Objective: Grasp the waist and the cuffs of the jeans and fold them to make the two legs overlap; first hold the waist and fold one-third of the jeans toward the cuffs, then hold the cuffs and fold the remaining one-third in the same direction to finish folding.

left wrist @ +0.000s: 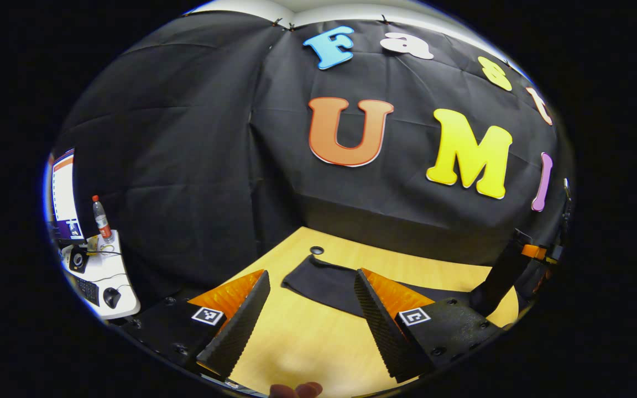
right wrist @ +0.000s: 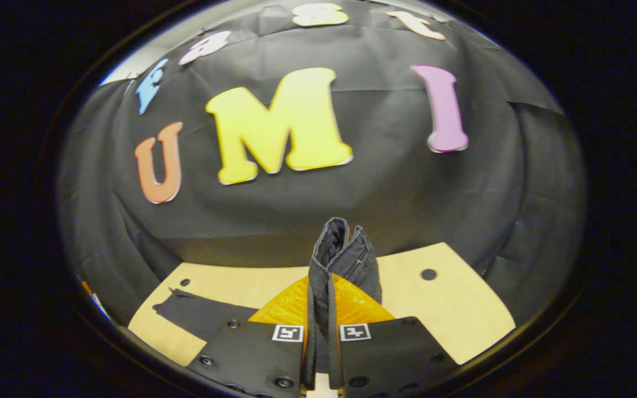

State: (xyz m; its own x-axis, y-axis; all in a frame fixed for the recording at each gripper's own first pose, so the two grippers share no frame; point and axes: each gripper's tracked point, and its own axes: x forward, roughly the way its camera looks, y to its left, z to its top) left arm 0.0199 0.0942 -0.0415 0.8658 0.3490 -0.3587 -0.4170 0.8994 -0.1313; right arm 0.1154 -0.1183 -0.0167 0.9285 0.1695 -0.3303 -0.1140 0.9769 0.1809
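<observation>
While the left gripper point(left wrist: 310, 309) hangs wide open and empty above the wooden table point(left wrist: 307, 342), the right gripper point(right wrist: 323, 331) is clamped tight on a bunched fold of the dark jeans point(right wrist: 332, 260), lifting it upright; the rest of the jeans lies flat on the table toward the cuffs point(left wrist: 296, 279).

The right gripper point(right wrist: 322, 331) hides most of the jeans point(right wrist: 202, 315), perhaps the waist.
</observation>
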